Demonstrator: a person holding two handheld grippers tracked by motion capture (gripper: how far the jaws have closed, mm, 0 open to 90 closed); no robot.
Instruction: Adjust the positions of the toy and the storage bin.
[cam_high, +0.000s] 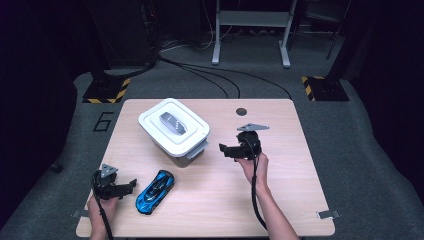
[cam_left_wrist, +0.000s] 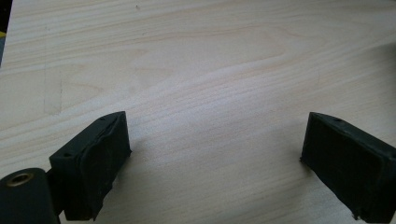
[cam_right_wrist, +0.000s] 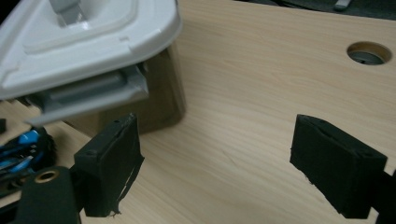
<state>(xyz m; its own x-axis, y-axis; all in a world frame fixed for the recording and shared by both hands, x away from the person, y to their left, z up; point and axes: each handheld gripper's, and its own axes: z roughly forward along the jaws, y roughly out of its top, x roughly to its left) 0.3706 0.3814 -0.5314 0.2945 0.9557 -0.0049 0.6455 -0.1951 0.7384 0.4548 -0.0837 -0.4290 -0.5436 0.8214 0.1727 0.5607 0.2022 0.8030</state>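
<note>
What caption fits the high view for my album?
Two open grippers, left and right, flank a blue toy car and a lidded white box on a wooden table.

Toy car (cam_high: 155, 192): I'm seeing glossy blue bodywork showing with black across the roof and windows.
Box (cam_high: 176, 131): I'm looking at a white lid carrying a grey handle, grey latches, and a brownish see-through body showing in the right gripper view.
Table (cam_high: 280, 200): it's showing pale wood with a fine flowing grain, plus one dark round hole.
Left gripper (cam_high: 131, 184): it's reading matt black, with a grey three-cornered plate on top.
Right gripper (cam_high: 224, 150): same here, black with a grey plate.
Floor (cam_high: 360, 135): grey carpet is showing, with a dark "6" marked on it.
Stand feet (cam_high: 107, 91): yellow-and-black hazard stripes are showing.
</note>
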